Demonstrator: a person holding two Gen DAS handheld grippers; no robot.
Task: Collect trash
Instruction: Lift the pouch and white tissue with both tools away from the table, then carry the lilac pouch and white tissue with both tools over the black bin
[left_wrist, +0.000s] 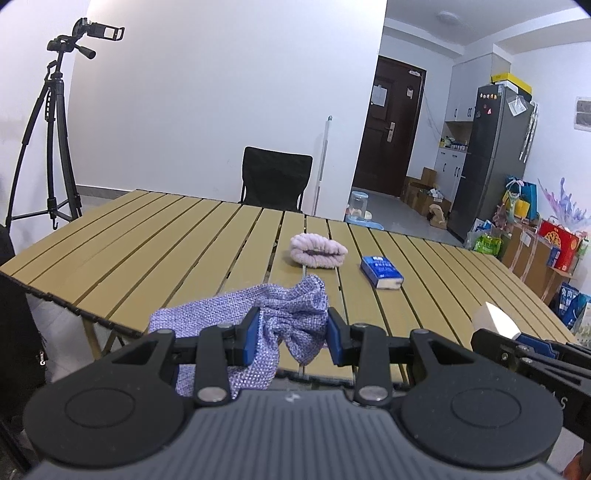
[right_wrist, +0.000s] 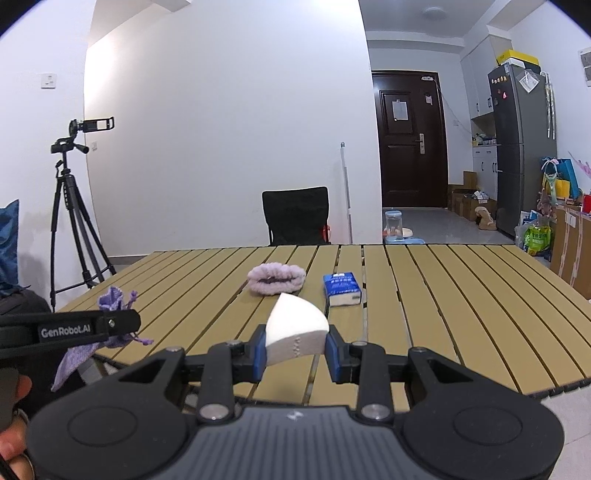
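Note:
My left gripper (left_wrist: 291, 334) is shut on a purple woven drawstring bag (left_wrist: 280, 314), held above the near edge of the slatted table (left_wrist: 147, 251). The bag also shows in the right wrist view (right_wrist: 110, 301), at the left. My right gripper (right_wrist: 295, 350) is shut on a folded white tissue (right_wrist: 297, 330), held over the table's near edge; the tissue also shows in the left wrist view (left_wrist: 496, 319), at the right. A blue tissue pack (right_wrist: 341, 288) and a pink fluffy scrunchie (right_wrist: 275, 278) lie mid-table.
A black chair (right_wrist: 295, 216) stands behind the table. A camera tripod (right_wrist: 74, 206) stands at the left. A fridge (right_wrist: 524, 147), boxes and bags line the right wall. A dark door (right_wrist: 410, 140) is at the back.

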